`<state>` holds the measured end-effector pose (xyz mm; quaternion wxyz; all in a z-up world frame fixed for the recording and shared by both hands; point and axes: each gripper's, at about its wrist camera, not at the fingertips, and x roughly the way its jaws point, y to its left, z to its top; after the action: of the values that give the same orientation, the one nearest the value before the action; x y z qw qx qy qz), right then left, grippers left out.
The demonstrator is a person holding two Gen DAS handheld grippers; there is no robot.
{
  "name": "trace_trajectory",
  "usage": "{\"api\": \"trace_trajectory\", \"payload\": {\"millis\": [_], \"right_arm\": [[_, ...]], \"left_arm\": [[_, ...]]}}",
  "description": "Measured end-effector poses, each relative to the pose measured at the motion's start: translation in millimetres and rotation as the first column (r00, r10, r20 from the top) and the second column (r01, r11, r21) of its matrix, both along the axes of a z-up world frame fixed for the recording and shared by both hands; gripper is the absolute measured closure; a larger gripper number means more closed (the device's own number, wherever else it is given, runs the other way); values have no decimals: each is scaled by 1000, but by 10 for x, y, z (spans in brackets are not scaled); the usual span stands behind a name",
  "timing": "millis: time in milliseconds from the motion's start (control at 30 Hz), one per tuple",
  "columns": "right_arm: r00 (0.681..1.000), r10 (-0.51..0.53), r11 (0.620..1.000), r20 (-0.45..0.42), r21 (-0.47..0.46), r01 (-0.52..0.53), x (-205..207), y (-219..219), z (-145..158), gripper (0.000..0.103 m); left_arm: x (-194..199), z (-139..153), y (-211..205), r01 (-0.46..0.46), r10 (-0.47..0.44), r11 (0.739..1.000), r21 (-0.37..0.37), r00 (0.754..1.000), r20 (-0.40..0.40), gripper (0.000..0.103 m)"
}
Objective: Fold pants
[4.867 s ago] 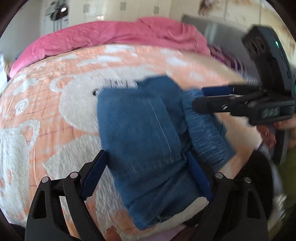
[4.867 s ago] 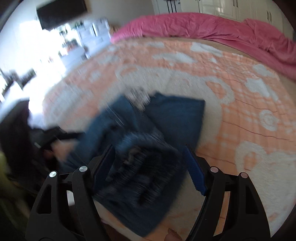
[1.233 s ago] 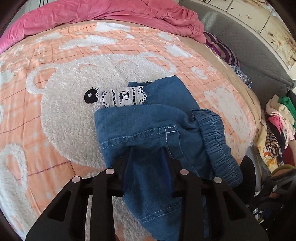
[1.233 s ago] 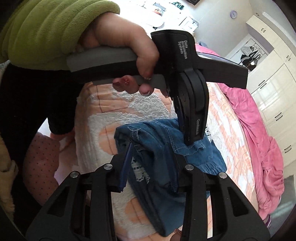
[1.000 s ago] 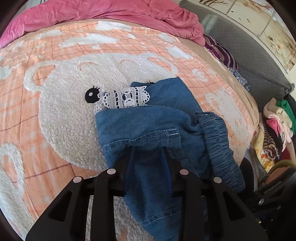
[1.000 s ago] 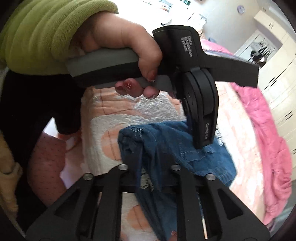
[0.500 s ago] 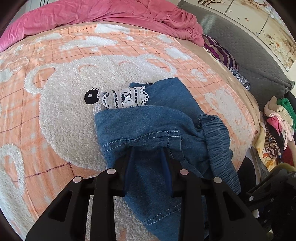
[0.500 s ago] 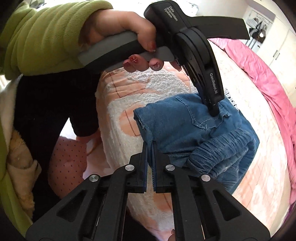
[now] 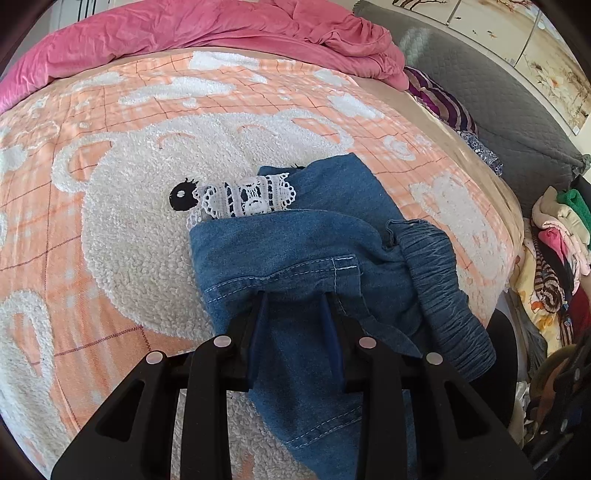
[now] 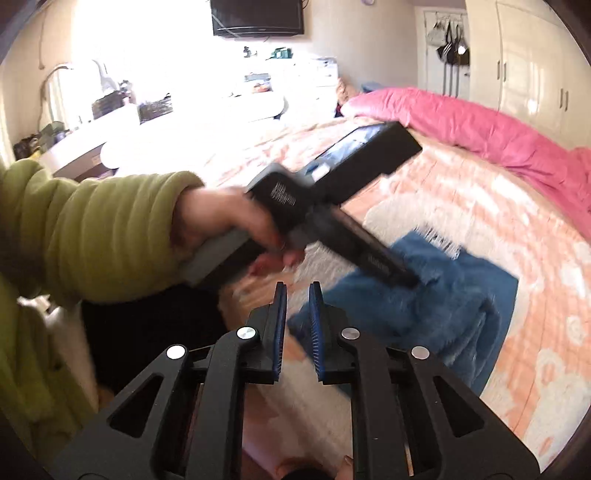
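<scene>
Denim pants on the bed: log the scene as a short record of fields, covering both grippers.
garment: denim pants, partly folded, lace trim showing at the far edge
surface: peach bear-print blanket
left gripper: jaws closed on a fold of denim
right gripper: lifted clear of the pants, jaws just parted slightly, nothing between them
background: pink duvet at the far end

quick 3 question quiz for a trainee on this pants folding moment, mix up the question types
1. True or false: the left gripper is clamped on the denim pants.
2. What lies between the fingers of the right gripper? A) denim B) lace C) nothing
3. What white trim pokes out from under the pants' top fold?

Key: 1 true. 2 C; its fingers have just been opening a little, nothing between them. 3 the lace trim.
</scene>
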<state>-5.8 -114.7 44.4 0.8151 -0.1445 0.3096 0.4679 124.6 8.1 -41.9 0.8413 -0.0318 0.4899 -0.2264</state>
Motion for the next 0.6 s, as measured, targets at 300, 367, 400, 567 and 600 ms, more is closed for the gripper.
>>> {"api": "trace_trajectory", "payload": {"millis": [300, 367, 400, 567, 600], "right_arm": [[989, -137, 979, -56, -157, 127, 100, 241, -465, 95], [983, -162, 975, -81, -167, 147, 86, 194, -544, 95], [980, -176, 974, -96, -160, 159, 86, 167, -568, 95], [968, -211, 972, -136, -137, 193, 73, 108, -645, 95], [968, -214, 971, -134, -142, 195, 74, 111, -656, 95]], "left_arm": [[-48, 17, -38, 0, -1, 1000, 26, 1000, 20, 74], [-57, 25, -56, 2, -3, 999, 35, 1000, 27, 74], [-61, 26, -61, 2, -3, 999, 38, 1000, 29, 74], [-79, 31, -50, -3, 2, 999, 32, 999, 34, 74], [-84, 34, -48, -4, 3, 1000, 30, 999, 34, 74]]}}
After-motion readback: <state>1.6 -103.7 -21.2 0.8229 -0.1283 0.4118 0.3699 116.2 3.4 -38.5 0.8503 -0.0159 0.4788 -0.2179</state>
